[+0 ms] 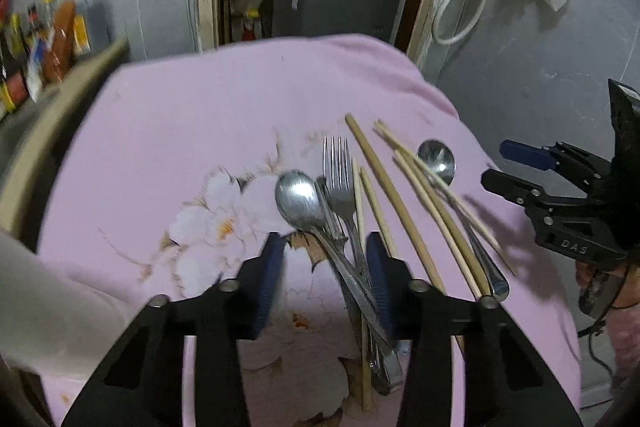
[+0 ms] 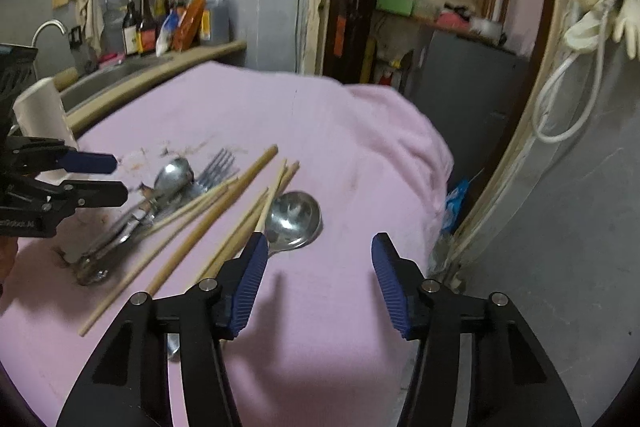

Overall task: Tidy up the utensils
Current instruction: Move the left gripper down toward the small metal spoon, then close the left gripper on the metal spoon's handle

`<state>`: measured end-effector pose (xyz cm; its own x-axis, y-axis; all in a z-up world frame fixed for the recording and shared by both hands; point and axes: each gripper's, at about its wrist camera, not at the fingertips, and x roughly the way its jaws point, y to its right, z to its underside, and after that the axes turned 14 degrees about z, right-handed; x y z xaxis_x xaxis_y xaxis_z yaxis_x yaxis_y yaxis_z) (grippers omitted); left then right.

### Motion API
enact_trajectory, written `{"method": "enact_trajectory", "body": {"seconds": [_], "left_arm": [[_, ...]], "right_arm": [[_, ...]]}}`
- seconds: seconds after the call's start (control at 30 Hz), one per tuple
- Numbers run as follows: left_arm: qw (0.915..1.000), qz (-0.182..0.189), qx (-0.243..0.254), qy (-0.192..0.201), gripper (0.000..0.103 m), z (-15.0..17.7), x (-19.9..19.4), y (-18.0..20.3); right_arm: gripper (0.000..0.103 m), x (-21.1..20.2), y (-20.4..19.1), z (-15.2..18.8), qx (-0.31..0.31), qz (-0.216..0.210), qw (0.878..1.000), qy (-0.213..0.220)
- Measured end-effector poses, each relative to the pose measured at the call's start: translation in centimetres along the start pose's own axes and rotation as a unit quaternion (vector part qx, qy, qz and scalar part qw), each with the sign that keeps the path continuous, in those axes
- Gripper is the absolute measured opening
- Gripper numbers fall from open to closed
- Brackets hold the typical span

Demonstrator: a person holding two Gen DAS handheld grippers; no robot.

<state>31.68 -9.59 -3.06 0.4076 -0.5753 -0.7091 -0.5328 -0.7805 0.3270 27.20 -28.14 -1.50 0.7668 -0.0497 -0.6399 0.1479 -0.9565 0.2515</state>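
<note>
the utensils lie in a loose heap on the table under a pink flowered cloth [image 1: 180, 131]: a steel spoon with its bowl up [image 1: 298, 199], a steel fork [image 1: 340, 179] just beside it with handles crossing, a second steel spoon [image 1: 438, 157] farther right, and a scatter of pale bamboo chopsticks [image 1: 394, 203] lying over and between them.

the left claw [image 1: 326, 267] is spread open and sits low over the crossed handles of the first spoon and the fork, which run between its blue ribbed pads [image 1: 272, 279]; whether the pads touch metal yet i cannot tell. the right claw [image 2: 316, 283] is also open and holds nothing, with its left pad just beside the second spoon's bowl and the chopstick ends.

the step in hand looks like picking metal pieces out of the pile. to do it well, the left claw should close on one handle only, near the neck, since the spoon, fork and a chopstick are bundled there and could come up together. lift slowly and straight, so the crossing chopsticks slide off rather than flick. the right claw can pin or gather the chopsticks meanwhile, keeping them parallel.
</note>
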Motion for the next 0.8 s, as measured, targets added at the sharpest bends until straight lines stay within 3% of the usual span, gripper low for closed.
{"method": "enact_trajectory", "body": {"seconds": [0.23,0.43,0.63,0.8], "left_arm": [[0.9968,0.052,-0.053,-0.029,0.021,-0.1,0.9,-1.8],[0.9851,0.113,-0.125,-0.036,0.013,-0.5,0.6,-3.6],[0.9836,0.125,-0.126,-0.034,0.009,-0.3,-0.5,-3.1],[0.9877,0.108,-0.111,-0.023,0.004,0.6,-1.5,-2.2]], "right_arm": [[0.048,2.0,-0.6,-0.1,-0.015,-0.019,0.999,-0.037],[0.048,2.7,-1.4,-0.1,-0.029,-0.02,0.998,-0.049],[0.048,3.1,-2.3,-0.4,-0.04,-0.032,0.997,-0.053],[0.048,3.7,-2.4,-0.8,-0.04,-0.039,0.997,-0.059]]}}
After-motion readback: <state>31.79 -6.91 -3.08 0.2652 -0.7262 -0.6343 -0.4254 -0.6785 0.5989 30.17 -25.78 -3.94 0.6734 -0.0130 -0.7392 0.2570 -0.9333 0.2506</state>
